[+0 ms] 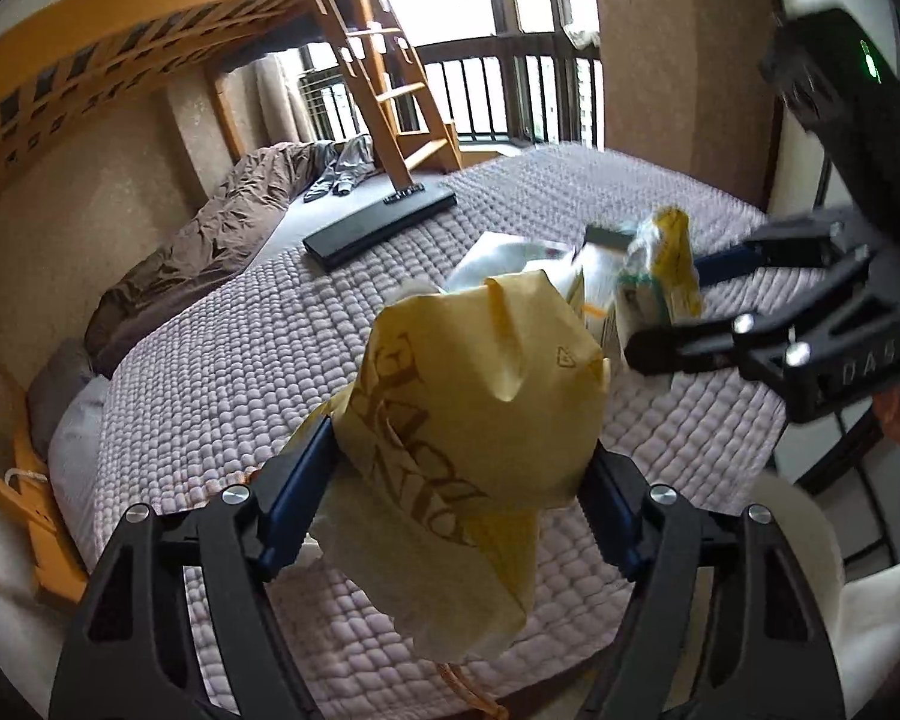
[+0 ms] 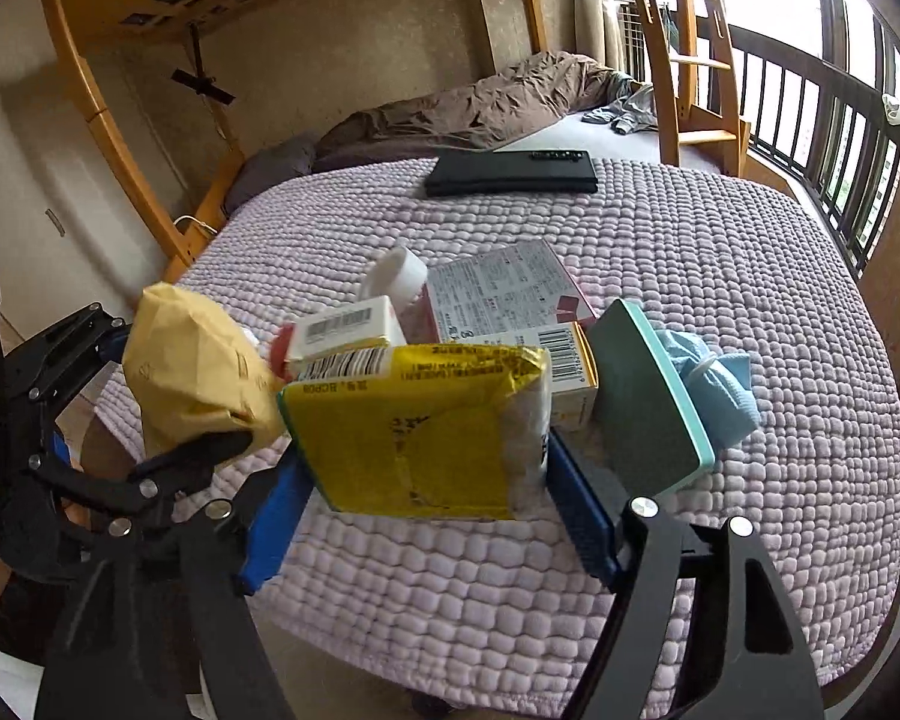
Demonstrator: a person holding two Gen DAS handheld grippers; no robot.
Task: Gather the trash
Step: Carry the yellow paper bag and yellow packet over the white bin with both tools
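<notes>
Your left gripper (image 1: 456, 480) clamps the paper bag (image 1: 468, 396); your right gripper (image 2: 426, 480) clamps the yellow packet (image 2: 414, 426), near the bed (image 2: 690, 300) edge.

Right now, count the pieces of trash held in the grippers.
2. A crumpled tan paper bag sits clamped in the left gripper; a yellow plastic snack packet sits clamped in the right gripper. More boxes lie on the bed behind.
</notes>
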